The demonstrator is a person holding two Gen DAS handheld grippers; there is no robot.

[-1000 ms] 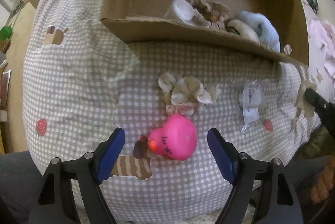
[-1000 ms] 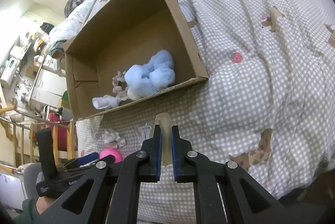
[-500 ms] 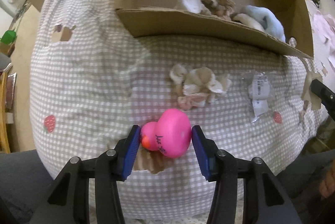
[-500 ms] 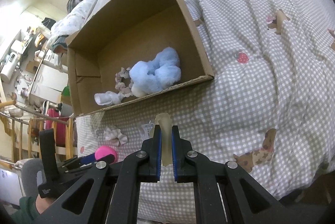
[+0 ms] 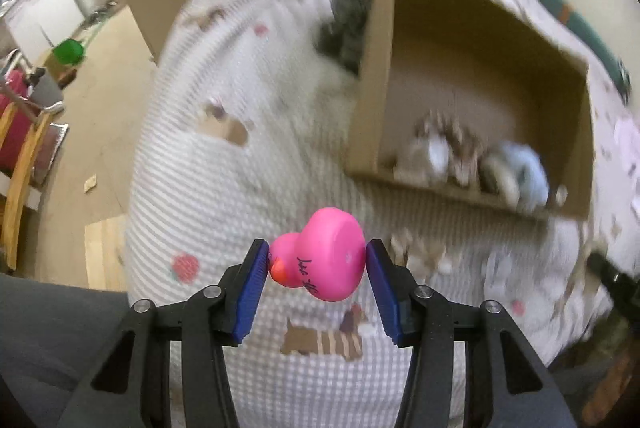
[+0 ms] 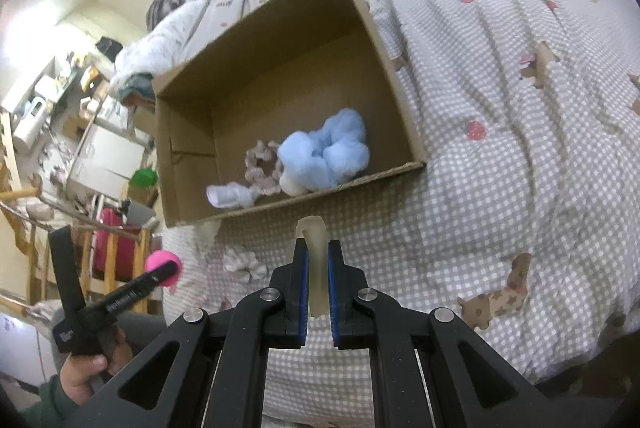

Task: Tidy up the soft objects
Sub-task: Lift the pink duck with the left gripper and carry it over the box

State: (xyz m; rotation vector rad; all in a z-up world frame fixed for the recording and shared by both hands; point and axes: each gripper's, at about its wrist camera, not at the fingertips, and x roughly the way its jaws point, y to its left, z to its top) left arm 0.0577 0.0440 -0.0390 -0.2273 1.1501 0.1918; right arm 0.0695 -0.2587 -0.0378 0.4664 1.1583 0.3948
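My left gripper (image 5: 314, 270) squeezes the pink duck (image 5: 324, 256) by its sides, up off the bed's (image 5: 224, 187) front edge | duck looks light, squishy, smooth, may slip | right gripper (image 6: 317, 280) pinches a pale rubbery piece (image 6: 314, 252) | box (image 6: 384, 39) ahead.

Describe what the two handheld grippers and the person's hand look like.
Both the left gripper and the right gripper have black plastic linkage arms joined by silver round rivets, ending in flat blue ribbed pads. The left gripper's black handle carries white lettering, too small to read. The bare hand emerges from a dark green sleeve.
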